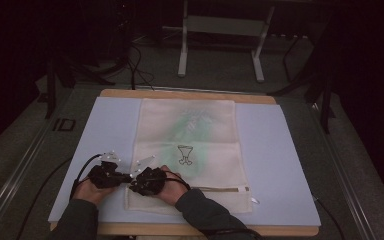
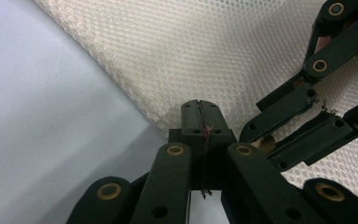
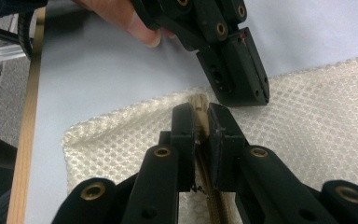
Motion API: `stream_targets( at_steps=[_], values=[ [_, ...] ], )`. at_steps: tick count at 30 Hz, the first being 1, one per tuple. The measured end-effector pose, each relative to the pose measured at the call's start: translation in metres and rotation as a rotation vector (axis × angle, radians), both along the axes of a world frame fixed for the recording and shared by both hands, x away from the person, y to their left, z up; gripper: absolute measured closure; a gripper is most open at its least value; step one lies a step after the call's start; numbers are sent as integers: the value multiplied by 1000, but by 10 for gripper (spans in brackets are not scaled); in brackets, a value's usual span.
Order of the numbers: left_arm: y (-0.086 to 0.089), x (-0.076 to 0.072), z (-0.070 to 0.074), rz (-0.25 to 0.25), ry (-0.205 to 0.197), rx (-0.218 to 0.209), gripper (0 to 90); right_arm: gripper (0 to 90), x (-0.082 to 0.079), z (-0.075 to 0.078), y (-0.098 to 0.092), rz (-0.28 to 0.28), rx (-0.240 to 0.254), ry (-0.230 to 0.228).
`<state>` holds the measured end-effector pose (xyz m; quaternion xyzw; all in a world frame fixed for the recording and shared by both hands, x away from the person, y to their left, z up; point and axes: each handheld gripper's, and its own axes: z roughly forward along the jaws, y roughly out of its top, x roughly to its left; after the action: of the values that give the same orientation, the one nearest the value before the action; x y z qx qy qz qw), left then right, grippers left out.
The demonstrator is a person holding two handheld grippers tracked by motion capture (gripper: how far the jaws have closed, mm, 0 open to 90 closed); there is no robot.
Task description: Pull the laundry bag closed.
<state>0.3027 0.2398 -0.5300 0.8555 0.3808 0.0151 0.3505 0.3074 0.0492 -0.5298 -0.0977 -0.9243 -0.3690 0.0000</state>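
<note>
A cream mesh bag with a small black drawing lies flat on a blue mat. Its zipper runs along the near edge. Both grippers meet at the bag's near left corner. My left gripper comes in from the left; its jaws are shut on the edge of the mesh. My right gripper points left from above the bag. In its own view the right gripper is shut on the cream tab at the zipper's end, with the left gripper just beyond it.
The mat lies on a wooden table whose near edge is close to the grippers. A person's forearms in dark sleeves come in from the bottom. A metal frame and cables stand on the floor behind the table.
</note>
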Motion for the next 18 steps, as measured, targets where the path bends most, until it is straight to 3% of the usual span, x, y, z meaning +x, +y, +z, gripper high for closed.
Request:
stream_targets(
  at_steps=[12,18],
  values=[
    [1,0,-1,2,0,-11,900,824,0,4,-5,25,-51,-29],
    [0,-2,-1,7,-11,-6,900,823,1,3,-9,28,-48,-22]
  ],
)
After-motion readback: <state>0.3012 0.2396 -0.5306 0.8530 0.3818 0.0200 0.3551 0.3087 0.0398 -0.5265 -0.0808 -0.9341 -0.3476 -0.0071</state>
